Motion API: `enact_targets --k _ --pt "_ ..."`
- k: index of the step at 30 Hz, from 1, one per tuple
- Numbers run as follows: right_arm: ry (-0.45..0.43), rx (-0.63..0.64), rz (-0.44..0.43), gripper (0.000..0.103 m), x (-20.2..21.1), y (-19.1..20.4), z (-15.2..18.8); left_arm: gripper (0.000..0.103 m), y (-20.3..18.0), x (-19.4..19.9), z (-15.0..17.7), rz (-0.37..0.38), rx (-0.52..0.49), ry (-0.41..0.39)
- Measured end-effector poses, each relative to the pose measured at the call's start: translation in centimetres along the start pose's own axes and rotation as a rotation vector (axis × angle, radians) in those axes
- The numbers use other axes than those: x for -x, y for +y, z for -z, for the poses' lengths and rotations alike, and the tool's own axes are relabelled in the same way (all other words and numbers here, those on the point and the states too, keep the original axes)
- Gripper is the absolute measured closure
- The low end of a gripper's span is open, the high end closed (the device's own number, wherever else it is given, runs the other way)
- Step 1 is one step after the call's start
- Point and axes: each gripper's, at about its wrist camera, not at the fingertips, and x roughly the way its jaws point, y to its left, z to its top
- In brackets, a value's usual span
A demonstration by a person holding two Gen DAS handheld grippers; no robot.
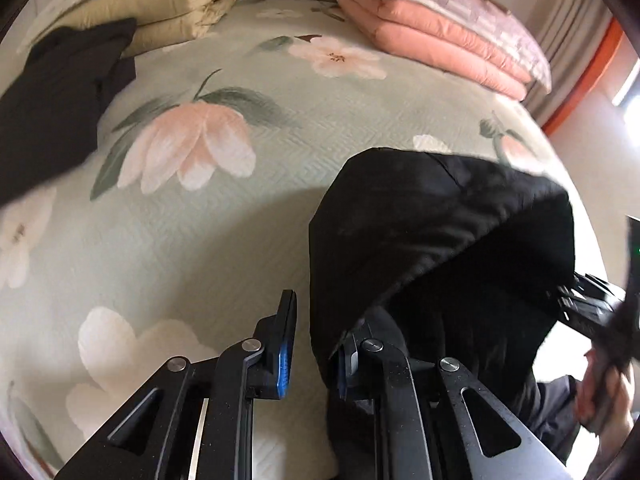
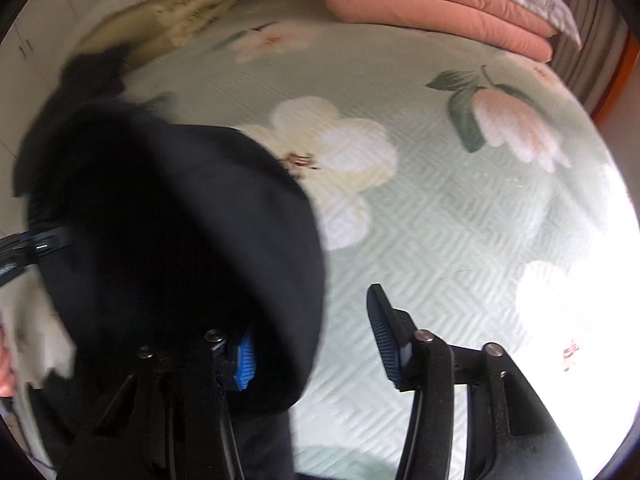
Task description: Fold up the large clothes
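Note:
A black garment (image 1: 440,248) hangs draped over the right finger of my left gripper (image 1: 316,336) and stretches right toward my other gripper (image 1: 592,304). The left gripper's jaws stand apart, nothing pinched between them. In the right wrist view the same black garment (image 2: 176,232) covers the left finger of my right gripper (image 2: 312,340), which is wide open. Both grippers hover above a pale green floral bedspread (image 1: 240,200).
Another dark garment (image 1: 56,92) lies at the bed's far left. Folded beige bedding (image 1: 168,8) and a folded pink quilt (image 1: 432,28) are stacked at the headboard. The bed's right edge (image 1: 568,168) drops to the floor. A hand (image 1: 604,392) holds the other gripper.

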Motion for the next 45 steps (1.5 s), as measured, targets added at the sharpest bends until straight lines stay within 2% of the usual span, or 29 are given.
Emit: enact_targets --k 2,3,4,6,8,9,10,12,16,18,22,26,28,31,34,37,39,41,42,45 --pt "0.014 -0.031 0.005 0.052 -0.8 -1.5 0.7 0.082 2.0 0.0 1.4 0.028 0.015 0.008" --pt "0.034 -0.051 -0.018 0.052 -1.5 -2.2 1.3 0.076 3.2 -0.6 2.2 0.029 0.031 0.019" --pt "0.053 -0.059 -0.034 0.051 -2.3 -2.5 1.8 0.069 4.2 -1.4 2.8 0.032 0.056 0.039" --pt "0.045 -0.013 -0.004 0.052 -3.2 -2.0 2.6 0.064 5.8 -4.1 4.2 0.045 0.085 0.123" --pt "0.038 0.020 0.021 0.051 -3.2 -1.6 2.7 0.064 6.6 -4.2 4.8 0.085 0.104 0.104" --pt "0.042 0.004 0.005 0.051 -3.2 -2.0 2.7 0.061 6.8 -3.8 4.7 0.100 0.113 0.109" --pt "0.049 -0.008 -0.013 0.051 -3.1 -2.4 2.6 0.053 7.0 -3.5 4.6 0.104 0.108 0.112" --pt "0.059 0.010 -0.020 0.045 -2.4 -2.7 2.7 0.045 6.8 -2.5 4.9 0.089 0.035 0.125" --pt "0.045 0.128 -0.071 0.042 1.0 -1.9 3.9 0.043 7.5 -0.4 6.3 0.127 -0.079 0.241" --pt "0.052 0.189 -0.079 0.042 2.7 -1.1 4.7 0.039 7.8 0.9 7.3 0.121 -0.114 0.263" --pt "0.009 0.252 -0.127 0.042 6.1 0.6 5.2 0.039 7.5 4.5 7.9 0.119 -0.164 0.237" --pt "-0.077 0.288 -0.188 0.042 9.5 4.0 2.9 0.039 6.8 8.0 8.0 0.164 -0.219 0.213" --pt "-0.109 0.302 -0.218 0.041 10.0 6.0 1.2 0.039 6.8 9.8 7.7 0.167 -0.200 0.178" --pt "-0.104 0.325 -0.235 0.041 8.8 9.5 -0.8 0.038 5.8 10.9 4.5 0.225 -0.129 0.075" --pt "-0.055 0.309 -0.250 0.041 5.6 11.5 -2.1 0.038 4.0 9.9 2.2 0.229 -0.094 -0.021" --pt "0.011 0.315 -0.209 0.041 2.5 12.6 -1.7 0.038 2.4 5.0 1.2 0.152 -0.079 0.041" --pt "0.083 0.324 -0.172 0.041 -0.1 12.5 -0.8 0.039 2.2 1.2 2.0 0.126 -0.081 0.155" --pt "0.139 0.328 -0.160 0.042 -2.1 12.3 0.2 0.038 2.5 -1.5 3.3 0.072 -0.084 0.215" --pt "0.139 0.332 -0.155 0.042 -2.7 12.3 0.7 0.037 2.9 -2.4 3.9 0.074 -0.077 0.225" --pt "0.121 0.334 -0.132 0.042 -3.5 12.6 1.3 0.030 3.7 -3.3 4.9 0.076 -0.039 0.190"
